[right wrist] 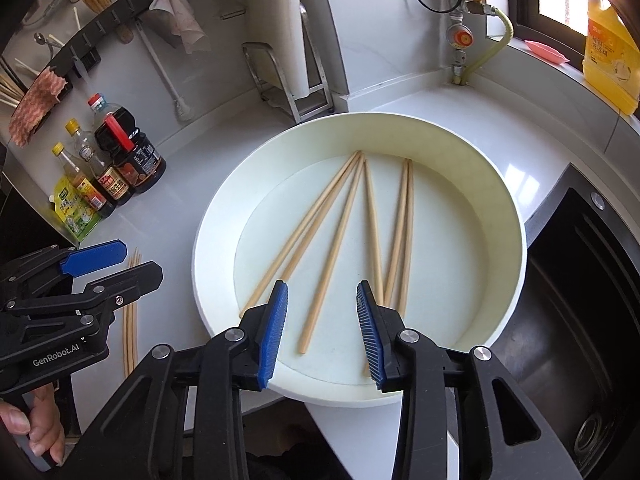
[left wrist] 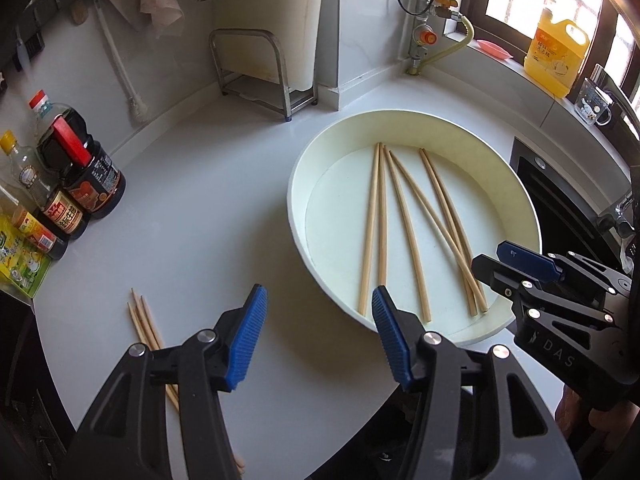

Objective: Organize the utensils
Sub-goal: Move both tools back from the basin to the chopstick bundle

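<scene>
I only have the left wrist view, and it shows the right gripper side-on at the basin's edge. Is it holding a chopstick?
Observer: No. The right gripper is open with nothing between its pads. It hangs over the near part of the white basin, and a chopstick lies on the basin floor below the gap.
Operator: What's beyond the basin on that side?
Observer: A black sink, with its drain in the near corner.
Operator: Is there anywhere on the wall to store chopsticks?
Observer: Possibly. Pale sticks poke out at the far left of the rail, beside a patterned cloth. Any holder is cut off.
</scene>
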Action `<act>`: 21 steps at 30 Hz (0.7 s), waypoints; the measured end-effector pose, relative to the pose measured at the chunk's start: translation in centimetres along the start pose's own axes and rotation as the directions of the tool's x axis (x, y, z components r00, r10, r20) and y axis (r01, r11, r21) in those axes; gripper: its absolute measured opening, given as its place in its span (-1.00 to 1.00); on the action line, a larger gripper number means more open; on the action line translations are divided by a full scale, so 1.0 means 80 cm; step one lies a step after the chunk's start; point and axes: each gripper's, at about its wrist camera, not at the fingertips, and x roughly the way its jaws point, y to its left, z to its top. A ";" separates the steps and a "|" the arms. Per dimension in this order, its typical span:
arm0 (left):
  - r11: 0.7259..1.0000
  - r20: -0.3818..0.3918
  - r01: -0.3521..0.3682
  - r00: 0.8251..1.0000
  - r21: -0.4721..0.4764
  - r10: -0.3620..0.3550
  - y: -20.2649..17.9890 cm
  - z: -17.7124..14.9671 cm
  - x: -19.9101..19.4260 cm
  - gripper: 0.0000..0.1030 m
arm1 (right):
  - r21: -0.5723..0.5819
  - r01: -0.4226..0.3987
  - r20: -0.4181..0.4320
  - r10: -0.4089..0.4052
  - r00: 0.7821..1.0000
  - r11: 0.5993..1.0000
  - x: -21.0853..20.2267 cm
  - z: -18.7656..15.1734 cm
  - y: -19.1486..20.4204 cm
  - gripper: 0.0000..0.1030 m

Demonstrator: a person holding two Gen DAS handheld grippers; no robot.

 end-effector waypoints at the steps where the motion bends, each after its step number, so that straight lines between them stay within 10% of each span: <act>1: 1.000 -0.001 -0.003 1.000 -0.008 0.003 0.006 -0.004 -0.002 0.06 | -0.009 -0.004 -0.002 0.004 1.000 1.000 0.000 0.000 0.006 -0.28; 21: 0.964 -0.053 -0.124 0.992 -0.234 0.115 0.134 -0.095 -0.022 0.22 | -0.275 -0.096 -0.096 0.072 0.993 0.957 0.027 -0.011 0.150 -0.21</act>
